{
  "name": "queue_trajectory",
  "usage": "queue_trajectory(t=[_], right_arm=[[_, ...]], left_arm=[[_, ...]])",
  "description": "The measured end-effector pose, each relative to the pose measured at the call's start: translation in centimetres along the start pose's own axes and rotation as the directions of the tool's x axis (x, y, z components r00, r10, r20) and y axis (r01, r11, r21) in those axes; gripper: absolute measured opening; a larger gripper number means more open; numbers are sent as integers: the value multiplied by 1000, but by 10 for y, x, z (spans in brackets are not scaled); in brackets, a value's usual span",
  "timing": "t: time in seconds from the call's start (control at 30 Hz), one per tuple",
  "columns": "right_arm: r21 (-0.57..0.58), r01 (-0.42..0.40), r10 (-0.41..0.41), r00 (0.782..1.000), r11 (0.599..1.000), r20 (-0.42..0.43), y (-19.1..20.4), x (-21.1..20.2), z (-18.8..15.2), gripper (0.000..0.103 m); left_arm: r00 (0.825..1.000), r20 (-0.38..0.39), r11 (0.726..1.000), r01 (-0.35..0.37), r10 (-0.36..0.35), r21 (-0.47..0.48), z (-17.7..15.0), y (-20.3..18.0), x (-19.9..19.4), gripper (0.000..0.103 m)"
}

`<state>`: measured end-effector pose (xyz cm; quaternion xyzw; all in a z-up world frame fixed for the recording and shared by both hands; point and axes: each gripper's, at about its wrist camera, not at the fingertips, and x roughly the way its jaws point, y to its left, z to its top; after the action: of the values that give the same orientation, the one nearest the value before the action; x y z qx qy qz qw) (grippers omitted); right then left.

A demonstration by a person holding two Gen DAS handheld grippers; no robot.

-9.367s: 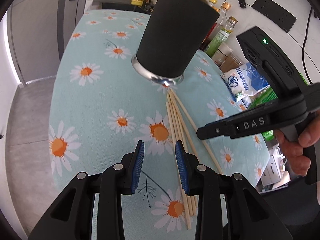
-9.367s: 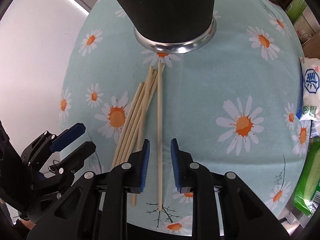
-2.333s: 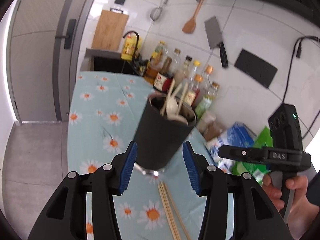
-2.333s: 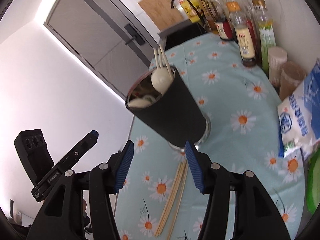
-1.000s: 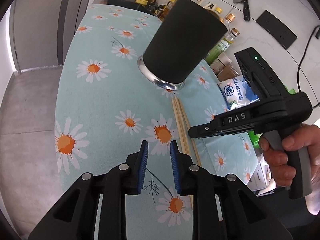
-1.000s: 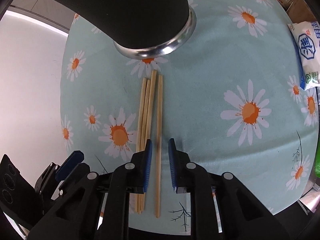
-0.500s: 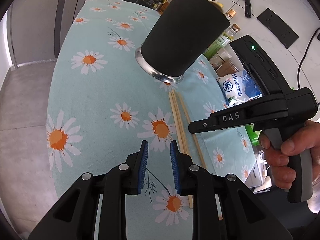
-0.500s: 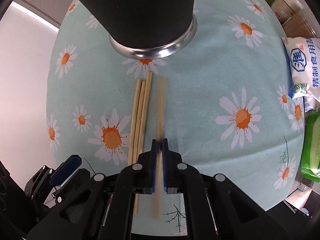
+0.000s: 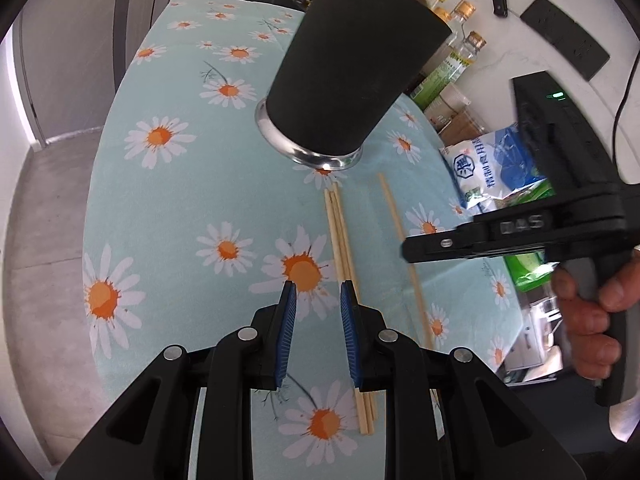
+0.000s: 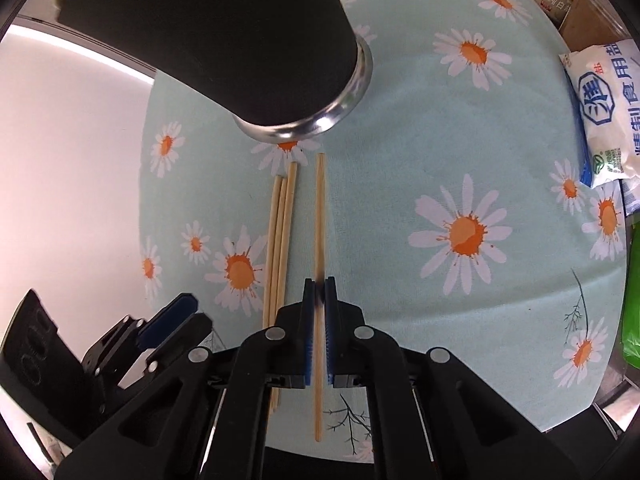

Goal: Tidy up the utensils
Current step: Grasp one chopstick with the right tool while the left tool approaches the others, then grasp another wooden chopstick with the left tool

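A black utensil cup (image 9: 352,60) with a chrome base stands on the daisy tablecloth (image 9: 180,208); it also fills the top of the right wrist view (image 10: 224,36). Three wooden chopsticks (image 9: 340,240) lie side by side in front of it, also in the right wrist view (image 10: 280,240). My right gripper (image 10: 319,292) is shut on a single chopstick (image 10: 319,208), held apart to the right of the bundle; the chopstick also shows in the left wrist view (image 9: 396,224). My left gripper (image 9: 316,300) is open and empty, just above the near end of the bundle.
A white-and-blue salt bag (image 9: 488,164) and green packets (image 9: 528,272) lie at the right of the table. Bottles (image 9: 448,60) stand behind the cup by the wall. The table edge drops to the floor on the left (image 9: 44,208).
My right gripper has shut on one chopstick and drawn it to the right, away from the bundle. My left gripper has stayed open over the bundle's near end.
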<state>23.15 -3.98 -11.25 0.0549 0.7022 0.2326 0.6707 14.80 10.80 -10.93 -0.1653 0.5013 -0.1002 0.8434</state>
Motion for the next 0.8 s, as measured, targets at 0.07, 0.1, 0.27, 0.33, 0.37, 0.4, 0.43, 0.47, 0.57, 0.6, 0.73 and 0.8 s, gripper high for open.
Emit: queue_trajectory(t=[0.07, 0.1, 0.27, 0.33, 0.37, 0.4, 0.43, 0.47, 0.57, 0.6, 0.73, 0.8], right_arm=[[-7, -31, 31, 999, 999, 14, -7, -8, -1, 6], [-11, -40, 40, 999, 999, 21, -10, -12, -2, 6], [-2, -99, 99, 994, 995, 49, -29, -25, -3, 6], [7, -125, 124, 991, 992, 55, -40, -32, 0, 6], [13, -135, 134, 989, 991, 58, -45, -33, 0, 6], [17, -142, 141, 988, 990, 62, -47, -33, -1, 6], [23, -150, 149, 987, 988, 63, -51, -34, -2, 6], [30, -161, 159, 985, 987, 64, -55, -33, -2, 6], [35, -179, 177, 982, 983, 66, -68, -39, -6, 6], [36, -184, 181, 981, 982, 66, -71, -42, -7, 6], [34, -198, 195, 978, 980, 70, -77, -42, -7, 6], [26, -204, 202, 977, 979, 64, -79, -44, -6, 6]], left_arm=[[999, -21, 999, -36, 37, 30, 4, -9, 5, 20], [999, -28, 999, -40, 41, 33, 5, -11, 7, 20], [991, -99, 995, -87, 92, 56, 7, -22, 24, 20], [987, -127, 994, -97, 103, 52, 7, -24, 30, 20], [984, -140, 994, -99, 105, 50, 7, -25, 33, 20], [983, -146, 993, -104, 110, 50, 6, -26, 34, 20], [981, -152, 992, -117, 124, 55, 6, -27, 36, 19], [977, -156, 989, -136, 145, 64, 6, -28, 38, 17], [969, -170, 984, -169, 177, 58, 7, -28, 42, 13], [968, -170, 982, -177, 185, 61, 7, -28, 42, 13], [964, -181, 980, -189, 197, 58, 10, -31, 45, 13], [962, -187, 979, -194, 201, 56, 12, -33, 47, 13]])
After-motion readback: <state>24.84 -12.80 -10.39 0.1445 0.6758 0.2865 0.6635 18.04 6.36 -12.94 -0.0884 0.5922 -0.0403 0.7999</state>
